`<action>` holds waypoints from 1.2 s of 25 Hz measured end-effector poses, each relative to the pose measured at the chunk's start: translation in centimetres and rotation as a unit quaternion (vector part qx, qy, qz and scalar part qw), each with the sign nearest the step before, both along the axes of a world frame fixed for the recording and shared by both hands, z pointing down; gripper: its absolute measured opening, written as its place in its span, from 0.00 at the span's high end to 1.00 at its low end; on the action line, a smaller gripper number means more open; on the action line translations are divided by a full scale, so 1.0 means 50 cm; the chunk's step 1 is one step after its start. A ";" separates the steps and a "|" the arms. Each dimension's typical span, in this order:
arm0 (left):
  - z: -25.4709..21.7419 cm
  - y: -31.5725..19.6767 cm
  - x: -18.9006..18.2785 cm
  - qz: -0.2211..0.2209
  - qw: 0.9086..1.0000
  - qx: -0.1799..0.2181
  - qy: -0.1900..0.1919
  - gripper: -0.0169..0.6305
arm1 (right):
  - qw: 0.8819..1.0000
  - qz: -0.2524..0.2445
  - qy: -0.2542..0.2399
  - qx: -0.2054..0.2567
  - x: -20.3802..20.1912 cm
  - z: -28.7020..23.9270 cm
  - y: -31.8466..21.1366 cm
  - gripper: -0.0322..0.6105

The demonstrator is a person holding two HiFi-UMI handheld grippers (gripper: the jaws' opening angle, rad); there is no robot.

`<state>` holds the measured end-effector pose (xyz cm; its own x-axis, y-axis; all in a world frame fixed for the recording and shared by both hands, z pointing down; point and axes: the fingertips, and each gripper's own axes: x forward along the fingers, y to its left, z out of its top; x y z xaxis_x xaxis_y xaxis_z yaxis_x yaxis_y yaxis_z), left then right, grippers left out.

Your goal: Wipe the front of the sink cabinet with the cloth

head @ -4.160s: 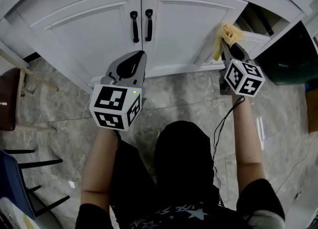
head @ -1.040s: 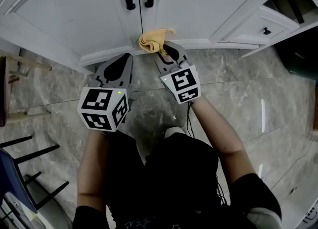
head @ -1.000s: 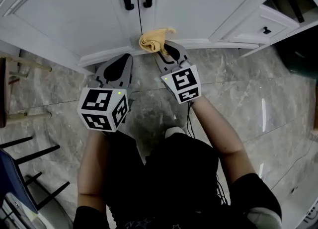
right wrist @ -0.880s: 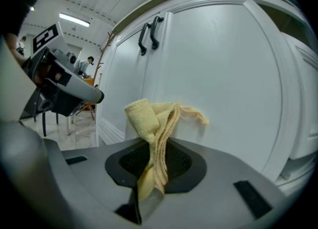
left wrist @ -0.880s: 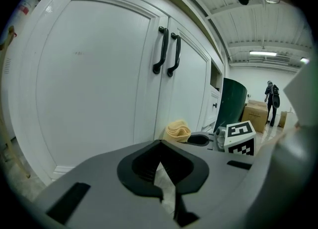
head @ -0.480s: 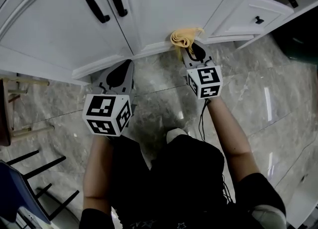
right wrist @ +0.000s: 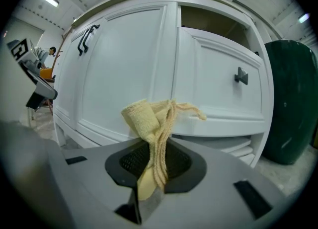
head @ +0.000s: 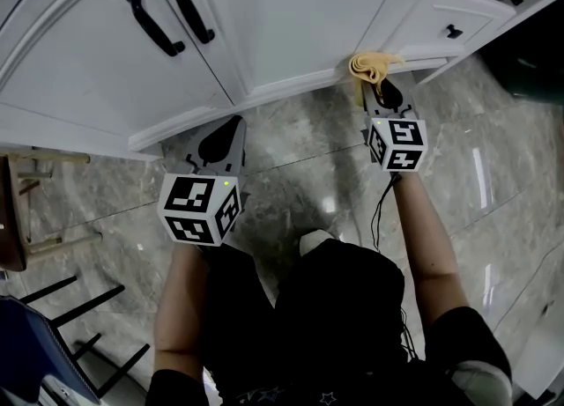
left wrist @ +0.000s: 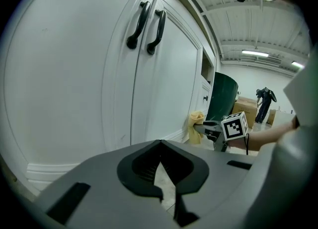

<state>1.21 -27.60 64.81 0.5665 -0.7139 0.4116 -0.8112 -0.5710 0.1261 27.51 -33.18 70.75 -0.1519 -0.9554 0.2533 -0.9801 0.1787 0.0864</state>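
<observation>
Dark green bin (right wrist: 290, 105) on the grey marbled floor (head: 291, 144); cardboard boxes (left wrist: 242, 108) beyond it; wooden stool (head: 53, 242) far left.

Head view steeply down; both gripper views low, close, facing the shared cabinet (head: 291, 17).

we read no words, numbers, brands or signs here. the left cube (head: 201, 209) and the right cube (head: 396, 143) carry only black-and-white square markers, without letters. the print on the shirt (head: 344, 307) is too dark to read.
</observation>
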 end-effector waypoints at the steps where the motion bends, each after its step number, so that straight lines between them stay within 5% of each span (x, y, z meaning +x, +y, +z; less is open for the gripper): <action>1: 0.001 0.001 -0.002 0.000 1.000 0.000 0.000 0.95 | 1.000 0.006 0.000 -0.001 0.010 -0.001 0.002 0.83; 11: -0.086 0.004 -0.074 -0.013 0.999 0.014 0.033 0.95 | 0.999 0.037 -0.003 -0.039 -0.002 -0.068 0.043 0.83; 18: -0.156 0.060 -0.116 -0.054 0.994 -0.037 0.088 0.95 | 0.997 0.001 0.018 -0.081 -0.066 -0.177 0.104 0.83; 30: -0.324 0.259 -0.210 -0.076 0.991 -0.103 0.029 0.95 | 0.991 -0.033 -0.015 -0.129 -0.227 -0.433 0.209 0.83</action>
